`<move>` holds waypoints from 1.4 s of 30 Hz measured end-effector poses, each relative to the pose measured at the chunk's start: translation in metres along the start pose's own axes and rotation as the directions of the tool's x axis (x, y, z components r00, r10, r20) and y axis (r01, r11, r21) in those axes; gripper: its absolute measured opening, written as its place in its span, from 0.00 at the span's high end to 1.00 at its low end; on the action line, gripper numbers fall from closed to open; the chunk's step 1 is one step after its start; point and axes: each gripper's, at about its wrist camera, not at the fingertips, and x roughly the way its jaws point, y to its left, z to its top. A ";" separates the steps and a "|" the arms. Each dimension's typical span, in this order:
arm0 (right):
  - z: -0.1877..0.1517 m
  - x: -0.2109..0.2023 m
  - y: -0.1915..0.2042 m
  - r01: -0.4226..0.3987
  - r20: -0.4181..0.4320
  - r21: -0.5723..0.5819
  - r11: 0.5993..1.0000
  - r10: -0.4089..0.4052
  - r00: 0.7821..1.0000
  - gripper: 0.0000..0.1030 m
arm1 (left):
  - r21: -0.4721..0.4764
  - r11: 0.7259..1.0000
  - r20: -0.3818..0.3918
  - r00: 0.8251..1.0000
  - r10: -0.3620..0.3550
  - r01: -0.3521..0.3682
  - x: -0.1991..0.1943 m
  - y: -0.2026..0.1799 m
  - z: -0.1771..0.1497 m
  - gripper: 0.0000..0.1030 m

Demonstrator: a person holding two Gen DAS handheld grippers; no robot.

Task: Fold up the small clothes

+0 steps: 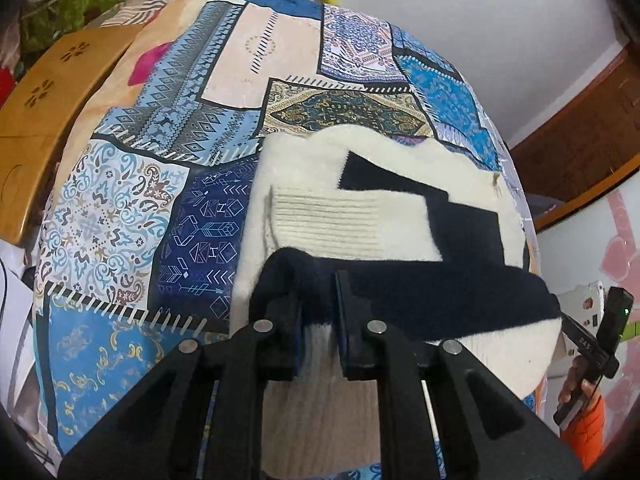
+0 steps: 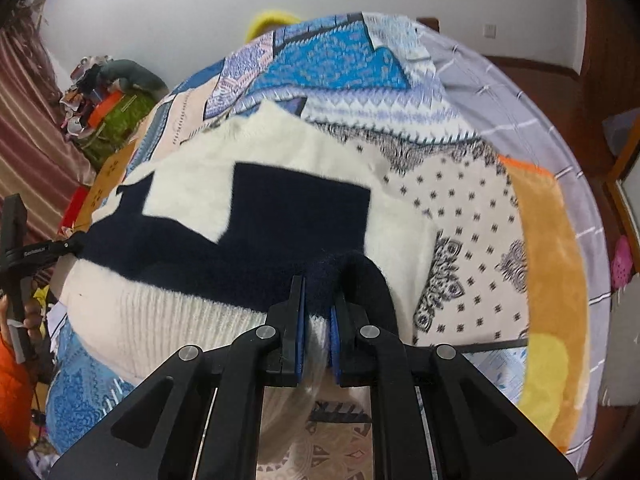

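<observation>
Sweater mid-fold on the bed.
Both the left gripper and right gripper have their fingers pinching the sweater's near hem, carried over its body; flattening and later folds remain.

Little can be read. In the right wrist view, a black strap-like bar at the left edge carries small pale lettering, too blurred to make out. In the left wrist view, a similar black bar at the right edge bears equally illegible characters.
</observation>
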 end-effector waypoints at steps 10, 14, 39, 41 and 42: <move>-0.007 -0.029 -0.010 -0.029 -0.018 0.069 0.997 0.031 0.999 0.63 | 0.026 0.998 0.047 0.997 0.061 -0.063 -0.035 0.004 -0.011 0.36; -0.017 -0.042 -0.001 0.018 -0.016 0.014 1.000 -0.018 1.000 0.57 | 0.014 0.998 0.036 0.998 0.056 -0.056 -0.046 0.015 -0.022 0.36; -0.056 -0.022 0.026 -0.050 -0.090 -0.010 0.999 0.048 0.995 0.91 | 0.078 0.997 -0.069 0.998 0.014 -0.009 -0.031 -0.005 -0.060 0.89; -0.054 -0.020 0.024 -0.047 -0.083 -0.009 0.999 0.046 0.995 0.92 | 0.084 0.996 -0.048 0.999 0.014 -0.010 -0.037 -0.007 -0.058 0.91; -0.052 -0.021 0.024 -0.055 -0.075 -0.007 0.998 0.055 0.996 0.93 | 0.087 0.996 -0.038 0.999 0.011 -0.007 -0.040 -0.008 -0.056 0.92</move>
